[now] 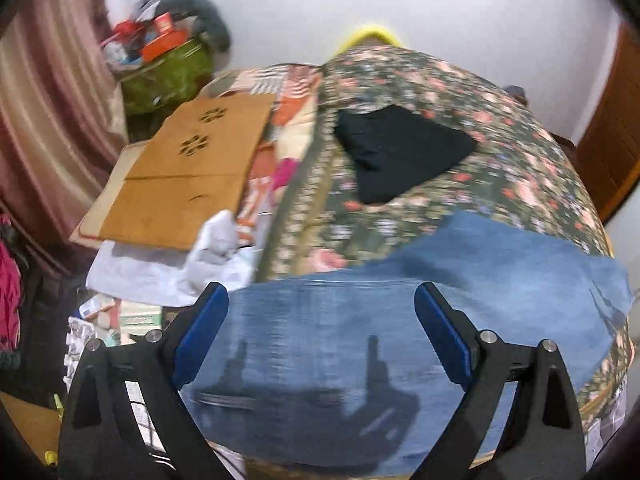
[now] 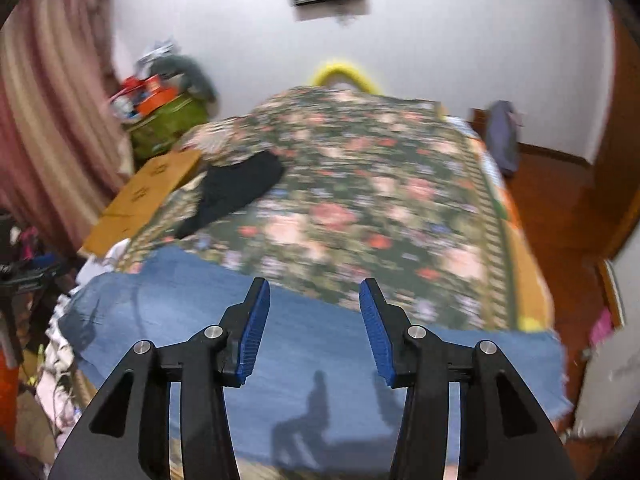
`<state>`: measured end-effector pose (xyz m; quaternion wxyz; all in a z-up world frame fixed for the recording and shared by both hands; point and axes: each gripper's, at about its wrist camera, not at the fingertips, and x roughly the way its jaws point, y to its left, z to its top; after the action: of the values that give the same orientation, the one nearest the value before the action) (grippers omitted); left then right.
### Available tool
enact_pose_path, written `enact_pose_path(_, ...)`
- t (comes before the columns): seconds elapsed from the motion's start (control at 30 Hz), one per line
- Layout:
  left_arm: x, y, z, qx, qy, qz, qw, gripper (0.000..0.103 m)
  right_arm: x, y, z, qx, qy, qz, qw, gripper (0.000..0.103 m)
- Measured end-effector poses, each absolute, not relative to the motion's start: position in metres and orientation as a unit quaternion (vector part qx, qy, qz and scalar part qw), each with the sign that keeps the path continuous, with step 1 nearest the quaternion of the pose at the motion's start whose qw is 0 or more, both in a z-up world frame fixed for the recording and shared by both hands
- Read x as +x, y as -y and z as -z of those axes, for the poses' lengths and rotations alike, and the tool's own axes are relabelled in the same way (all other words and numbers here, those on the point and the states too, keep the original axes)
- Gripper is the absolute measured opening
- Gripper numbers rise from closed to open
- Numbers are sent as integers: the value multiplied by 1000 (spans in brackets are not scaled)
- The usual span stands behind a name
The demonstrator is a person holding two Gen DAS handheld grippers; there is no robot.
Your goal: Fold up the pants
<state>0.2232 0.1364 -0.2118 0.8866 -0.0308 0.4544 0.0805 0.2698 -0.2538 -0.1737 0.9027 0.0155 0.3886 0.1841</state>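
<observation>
1. Floral bedspread (image 2: 360,200), dark green with pink and red flowers, covered a bed that filled most of both views.
2. Blue denim pants (image 2: 320,340) lay flat across the near end of the bed, stretching from its left edge to its right edge.
3. The left gripper (image 1: 320,336) hovered over the pants with its blue-padded fingers spread wide, holding nothing; its shadow fell on the denim below.
4. The right gripper (image 2: 314,332) hovered over the pants too, its fingers apart and empty, with a shadow on the denim beneath.
5. A black garment (image 1: 400,152) lay farther up the bedspread, well apart from the pants.
6. A brown cardboard sheet (image 1: 188,172) with cut-out flower shapes rested at the bed's left side.
7. White cloth (image 1: 168,264) sat crumpled just below the cardboard, near the left end of the pants.
8. A green bag (image 1: 168,76) heaped with red and orange items stood in the far left corner, beside a pink-striped curtain (image 1: 48,100).
9. A white wall (image 2: 440,48) stood behind the bed, with a yellow curved object (image 2: 346,74) at the bed's far end.
10. A reddish wooden floor (image 2: 560,216) ran along the bed's right side.
11. Both views were blurred.
</observation>
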Motion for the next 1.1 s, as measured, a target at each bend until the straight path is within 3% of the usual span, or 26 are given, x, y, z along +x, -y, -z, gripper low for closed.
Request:
enact_pose_path(0.4, 238, -266, 283, -115, -517, -110, 841, 95, 333, 97, 217, -27, -433, -282, 856, 45)
enact_pose_path(0.7, 243, -278, 332, -167, -552, -50, 815, 95, 365, 29, 265, -67, -488, -335, 803, 45)
enact_pose_path(0.77, 240, -271, 334, -159, -546, -36, 822, 87, 362, 20, 271, -79, -493, -343, 795, 45)
enact_pose_path(0.8, 238, -265, 334, -154, -542, -23, 826, 73, 361, 18, 273, -84, -495, -349, 791, 46)
enact_pose_path(0.87, 234, -256, 331, -133, -530, -20, 837, 62, 359, 15, 274, -95, -490, -350, 793, 43)
enact_pose_path(0.9, 232, -251, 329, -130, -526, -6, 840, 43, 356, 14, 273, -103, -483, -351, 795, 40)
enact_pose_path(0.93, 233, -248, 328, -131, -526, 3, 840, 32, 353, 13, 272, -112, -477, -352, 797, 37)
enact_pose_path(1.1, 233, -236, 322, -103, -527, -24, 844, 27, 348, 14, 271, -145, -455, -334, 812, 13)
